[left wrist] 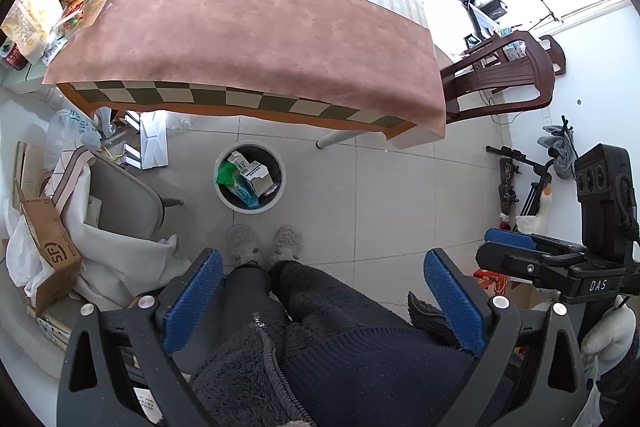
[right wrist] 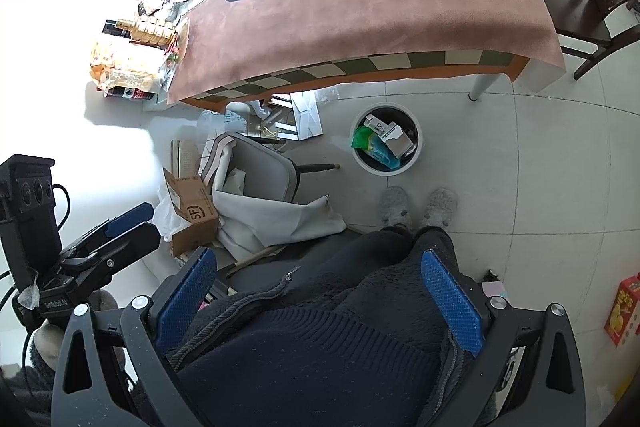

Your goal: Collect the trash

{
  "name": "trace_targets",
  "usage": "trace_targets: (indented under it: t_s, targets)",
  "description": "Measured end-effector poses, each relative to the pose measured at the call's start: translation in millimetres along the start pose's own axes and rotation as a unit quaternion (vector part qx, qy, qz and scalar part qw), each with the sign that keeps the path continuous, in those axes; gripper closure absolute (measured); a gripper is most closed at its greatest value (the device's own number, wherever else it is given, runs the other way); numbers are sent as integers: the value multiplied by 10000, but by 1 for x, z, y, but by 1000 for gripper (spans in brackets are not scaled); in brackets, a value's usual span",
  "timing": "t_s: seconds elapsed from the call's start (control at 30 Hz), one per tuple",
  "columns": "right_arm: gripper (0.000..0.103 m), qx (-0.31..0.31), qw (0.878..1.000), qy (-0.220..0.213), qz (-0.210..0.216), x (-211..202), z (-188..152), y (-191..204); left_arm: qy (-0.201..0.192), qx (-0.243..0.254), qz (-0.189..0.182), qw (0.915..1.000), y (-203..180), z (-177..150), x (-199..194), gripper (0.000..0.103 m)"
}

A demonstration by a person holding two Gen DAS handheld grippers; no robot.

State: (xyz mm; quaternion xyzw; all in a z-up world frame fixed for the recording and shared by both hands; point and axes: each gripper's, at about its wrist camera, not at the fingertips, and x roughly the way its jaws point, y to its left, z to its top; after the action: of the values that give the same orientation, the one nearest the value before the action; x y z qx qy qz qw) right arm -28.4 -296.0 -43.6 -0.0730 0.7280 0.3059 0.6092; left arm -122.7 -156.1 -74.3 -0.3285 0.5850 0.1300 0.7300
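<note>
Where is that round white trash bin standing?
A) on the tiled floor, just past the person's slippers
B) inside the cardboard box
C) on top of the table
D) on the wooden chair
A: the trash bin stands on the tiled floor, beyond the grey slippers and in front of the table, already holding cartons and wrappers.

Round white trash bin (right wrist: 414, 147) w/ green bag (right wrist: 362, 139) & cardboard box (right wrist: 394, 141) inside, near grey slippers (right wrist: 418, 209); right gripper (right wrist: 320, 301) jaws apart, empty.

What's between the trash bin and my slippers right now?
Only bare floor tile separates the trash bin from the slippers; the left wrist view shows it, and the right wrist view agrees.
</note>
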Motion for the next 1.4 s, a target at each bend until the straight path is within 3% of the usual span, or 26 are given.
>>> trace_targets:
  t_s: [1.4]
  targets:
    - [0,-21,10000,-55,61,-9,3,-2,-84,172,-70,9998,-3,6,-9,0]
